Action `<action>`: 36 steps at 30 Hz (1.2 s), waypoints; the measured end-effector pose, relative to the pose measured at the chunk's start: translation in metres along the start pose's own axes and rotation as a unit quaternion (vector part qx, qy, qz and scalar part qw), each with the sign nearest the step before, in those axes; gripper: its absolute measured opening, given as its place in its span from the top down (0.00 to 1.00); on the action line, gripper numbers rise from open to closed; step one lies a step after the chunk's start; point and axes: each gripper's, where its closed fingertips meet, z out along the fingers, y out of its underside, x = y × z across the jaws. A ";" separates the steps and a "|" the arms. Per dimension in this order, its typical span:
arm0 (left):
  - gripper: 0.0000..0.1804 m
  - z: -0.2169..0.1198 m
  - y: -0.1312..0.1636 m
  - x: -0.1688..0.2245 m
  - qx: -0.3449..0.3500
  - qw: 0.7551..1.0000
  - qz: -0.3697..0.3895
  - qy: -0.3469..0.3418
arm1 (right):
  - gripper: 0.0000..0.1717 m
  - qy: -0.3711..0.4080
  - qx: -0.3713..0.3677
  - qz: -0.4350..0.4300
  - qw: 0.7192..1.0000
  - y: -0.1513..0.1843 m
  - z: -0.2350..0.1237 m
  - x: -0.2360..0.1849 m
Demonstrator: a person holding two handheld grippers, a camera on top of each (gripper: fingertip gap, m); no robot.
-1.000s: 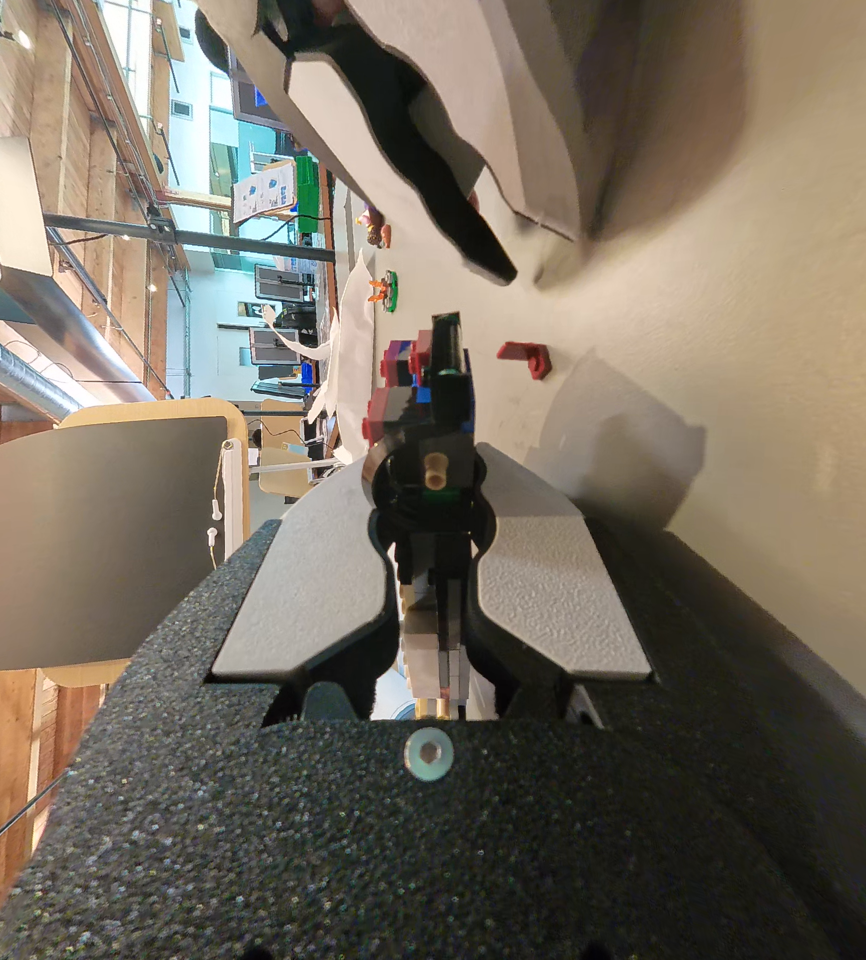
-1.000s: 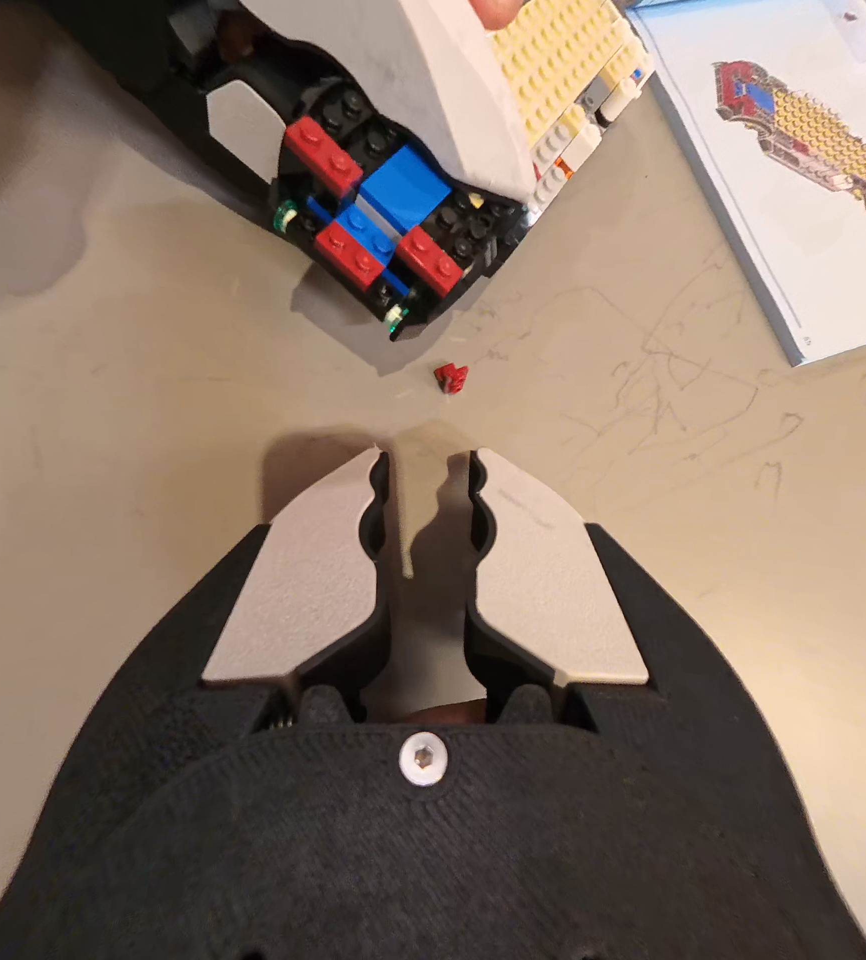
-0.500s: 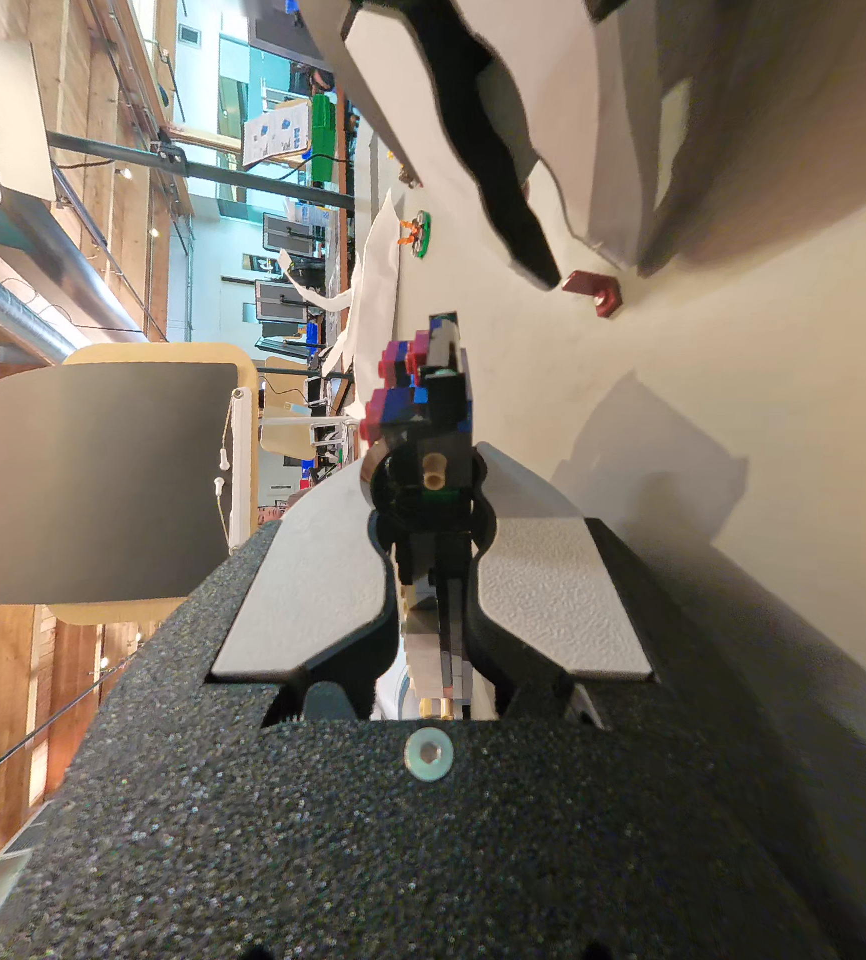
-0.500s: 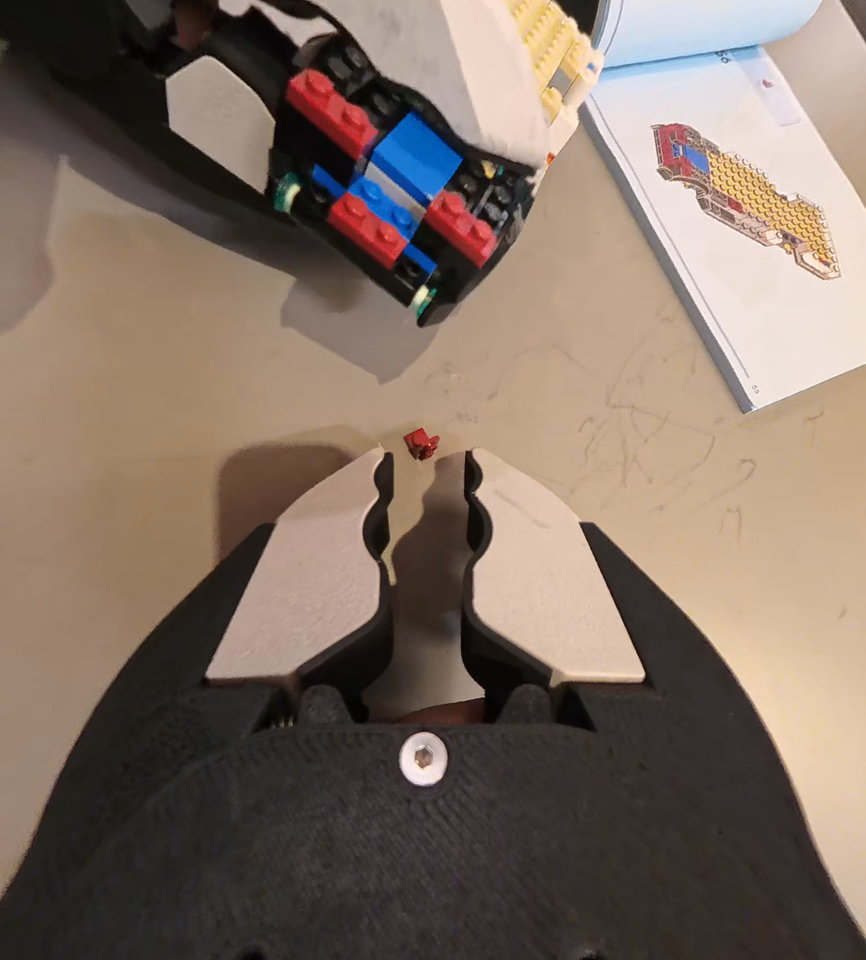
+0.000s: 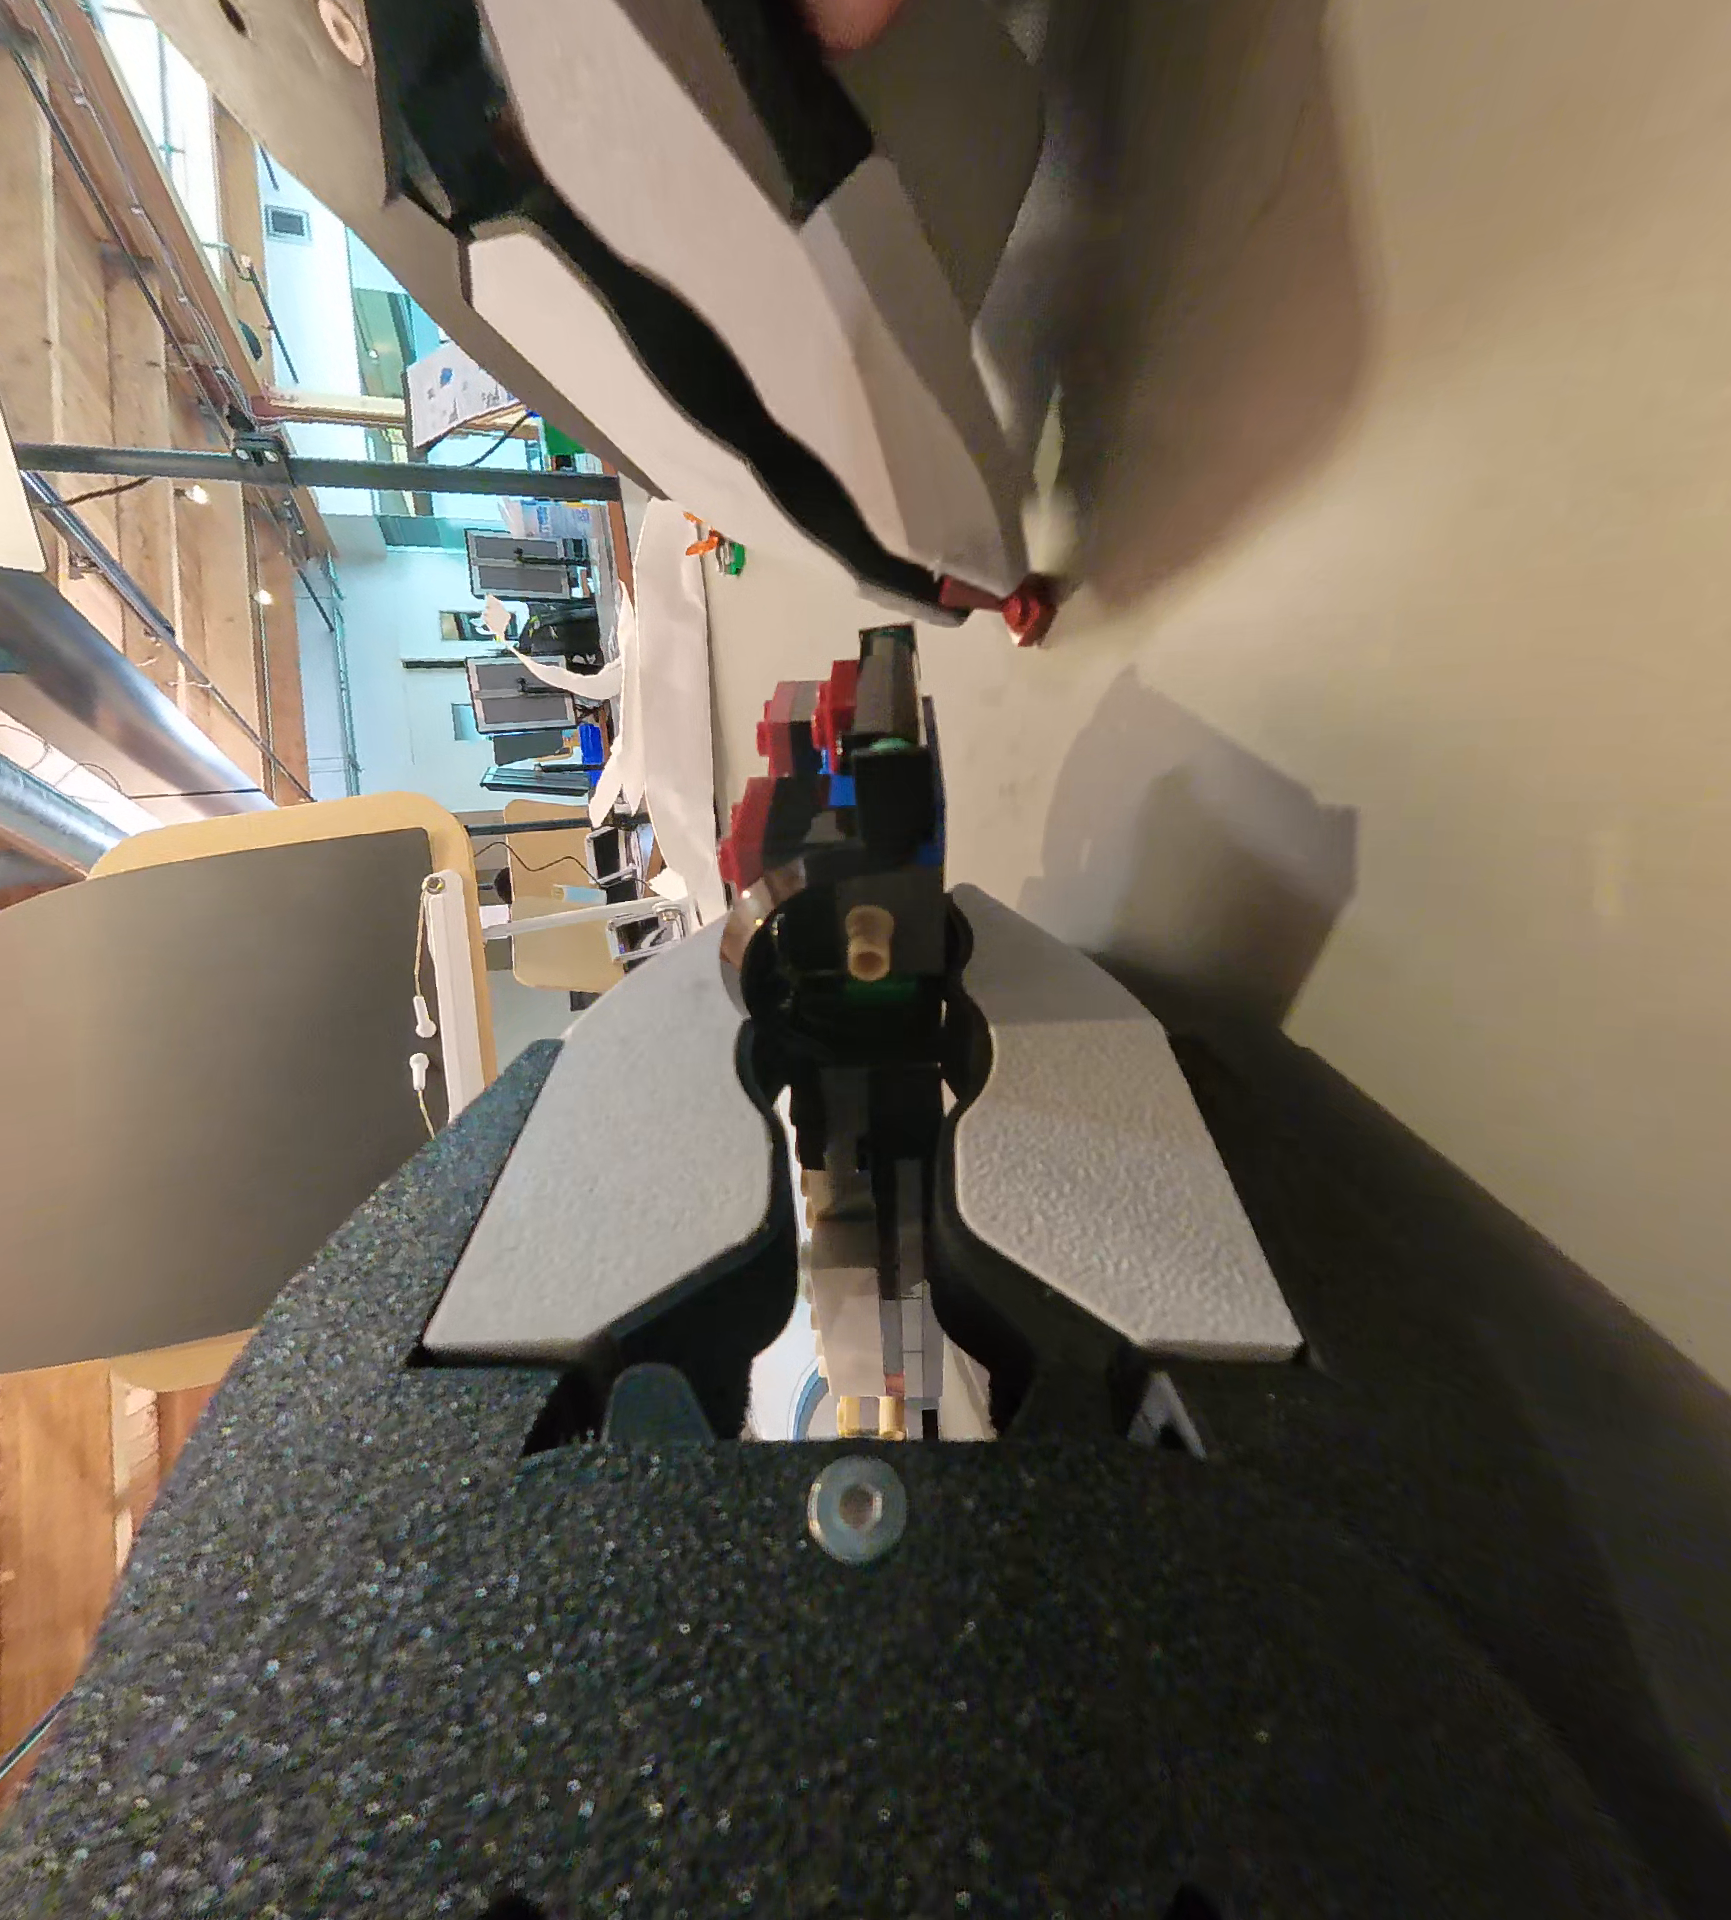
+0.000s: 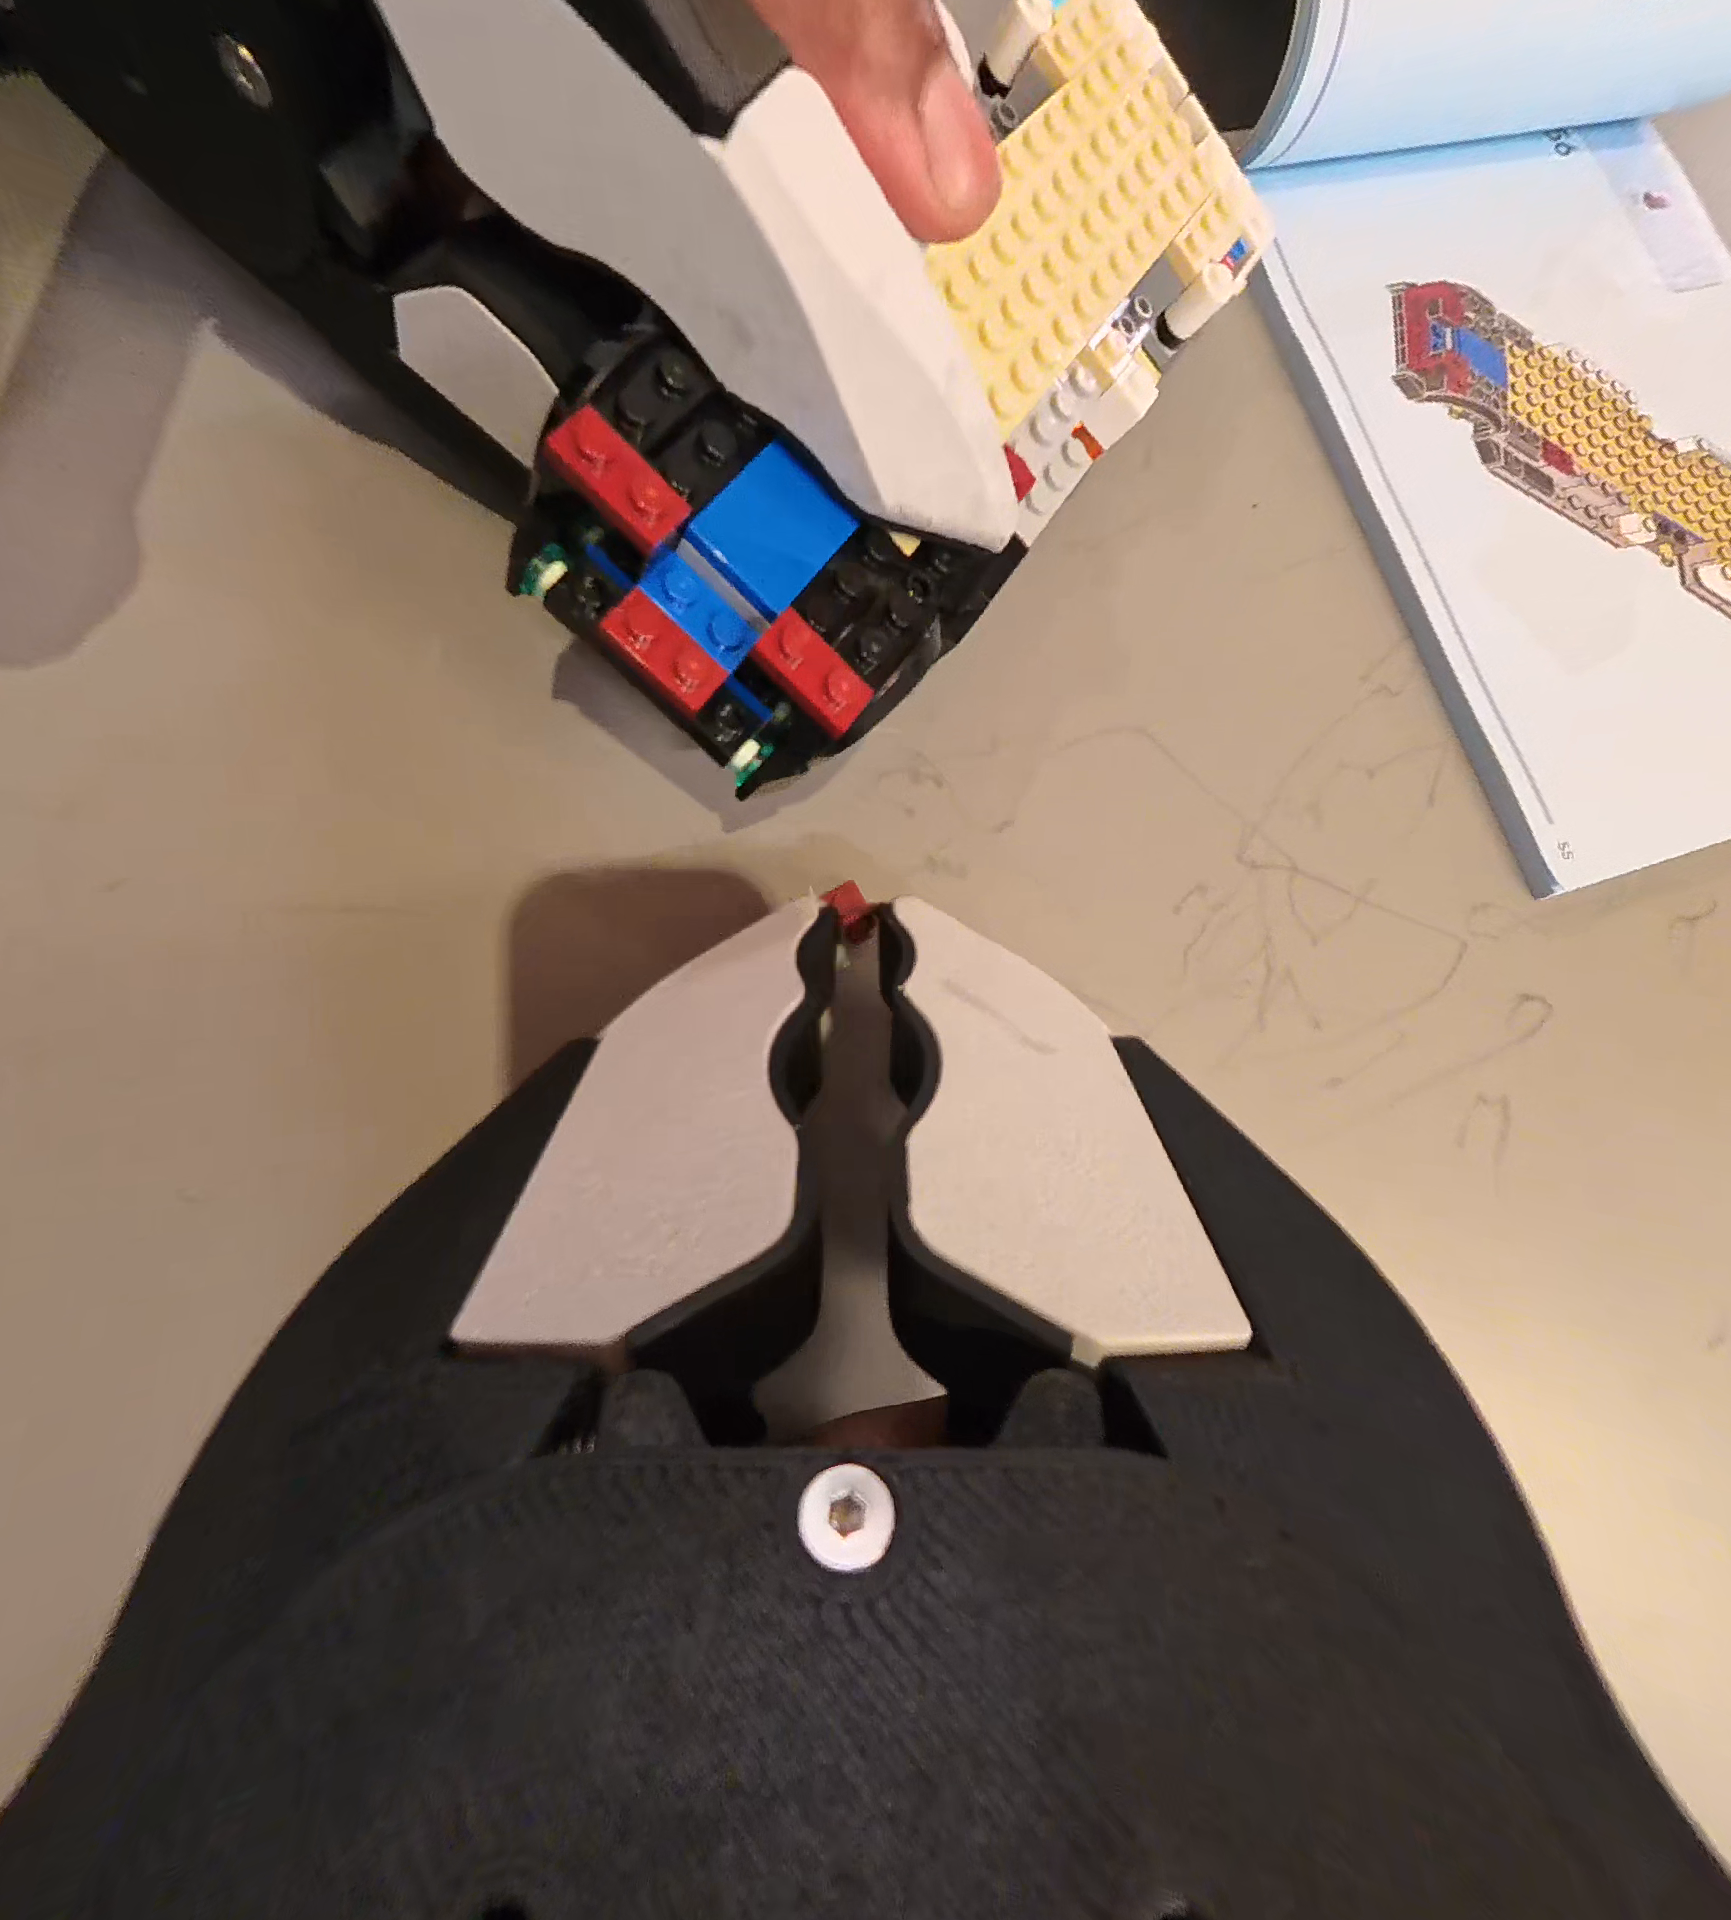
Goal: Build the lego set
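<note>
My left gripper (image 5: 856, 971) is shut on a toy brick model (image 5: 866, 790), black with red and blue bricks, held edge-on just above the beige table (image 5: 1463, 520). The right wrist view shows that model (image 6: 736, 561) with its pale yellow studded plate (image 6: 1079, 249), clamped in the left gripper's fingers (image 6: 840, 364). My right gripper (image 6: 848, 920) is shut on a small red brick piece (image 6: 850, 906) at its fingertips, low over the table. The left wrist view shows that piece (image 5: 1027, 613) at the tips of the right gripper's fingers (image 5: 736, 343).
An open instruction booklet (image 6: 1567, 520) lies at the right, its far pages curled up. A person's thumb (image 6: 913, 114) rests on the left gripper. A chair (image 5: 165, 1091) and a room with desks lie beyond the table's edge. Left tips to right tips: about 6 cm.
My right gripper moved forward to the small red piece on the table and shut on it. The left gripper kept its hold on the brick model and shifted slightly.
</note>
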 end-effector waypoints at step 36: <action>0.86 -0.007 -0.015 -0.024 0.072 0.992 -0.093 -0.047 | 0.97 0.009 0.148 -0.059 0.987 -0.061 -0.048 -0.018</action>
